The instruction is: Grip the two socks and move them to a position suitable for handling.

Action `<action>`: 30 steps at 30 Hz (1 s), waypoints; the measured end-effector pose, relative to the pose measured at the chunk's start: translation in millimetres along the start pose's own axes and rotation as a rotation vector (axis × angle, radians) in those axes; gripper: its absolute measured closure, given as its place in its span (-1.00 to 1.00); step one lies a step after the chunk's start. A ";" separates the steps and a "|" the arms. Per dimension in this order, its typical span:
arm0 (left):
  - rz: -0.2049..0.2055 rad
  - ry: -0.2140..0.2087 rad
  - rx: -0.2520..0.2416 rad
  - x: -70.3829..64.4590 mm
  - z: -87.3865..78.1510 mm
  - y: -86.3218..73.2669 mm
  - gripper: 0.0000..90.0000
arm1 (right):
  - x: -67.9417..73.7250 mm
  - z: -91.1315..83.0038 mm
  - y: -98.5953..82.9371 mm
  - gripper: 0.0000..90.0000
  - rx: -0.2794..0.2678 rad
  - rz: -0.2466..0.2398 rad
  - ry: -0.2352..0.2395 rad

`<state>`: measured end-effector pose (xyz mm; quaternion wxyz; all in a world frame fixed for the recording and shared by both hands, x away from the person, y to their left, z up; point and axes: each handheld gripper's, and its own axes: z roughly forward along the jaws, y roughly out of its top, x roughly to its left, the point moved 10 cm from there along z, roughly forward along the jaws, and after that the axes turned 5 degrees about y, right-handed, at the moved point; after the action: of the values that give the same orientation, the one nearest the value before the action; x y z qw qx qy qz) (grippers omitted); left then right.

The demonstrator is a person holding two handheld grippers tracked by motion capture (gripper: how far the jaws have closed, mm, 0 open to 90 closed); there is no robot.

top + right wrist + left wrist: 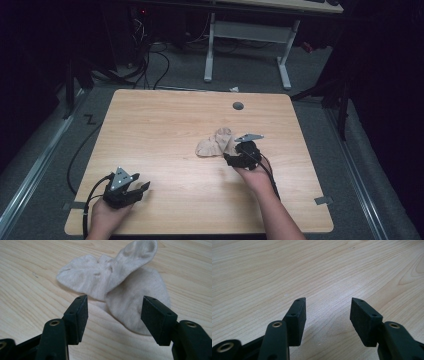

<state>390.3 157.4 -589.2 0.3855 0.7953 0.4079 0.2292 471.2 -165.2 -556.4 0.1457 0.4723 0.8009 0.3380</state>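
Observation:
Two beige socks point(216, 143) lie overlapping near the middle of the wooden table point(165, 125). In the right gripper view the socks point(117, 282) spread just beyond the jaws, one crossing over the other. My right gripper point(234, 159) hovers at the socks' near right edge, open, with nothing between its fingers point(78, 317). My left gripper point(144, 187) rests near the table's front left corner, far from the socks, also open over bare wood point(328, 315).
A round grey cable port point(238, 106) sits near the table's far edge. Beyond the table stand a white desk frame point(247, 35) and cables on the floor. Tape marks the table's front corners.

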 end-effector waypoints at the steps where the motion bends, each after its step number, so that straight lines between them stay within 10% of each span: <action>1: 0.000 -0.002 0.000 -0.3 0.2 0.0 0.05 | -0.5 1.8 2.0 -0.13 0.006 0.002 -0.001; 30: -0.023 -0.018 -0.009 1.7 -1.4 0.2 0.03 | -28.5 27.1 58.3 0.07 -0.029 0.130 0.045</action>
<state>390.4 159.4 -588.1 0.3955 0.7909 0.4124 0.2193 539.1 -159.7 -539.1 0.1120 0.5133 0.7668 0.3688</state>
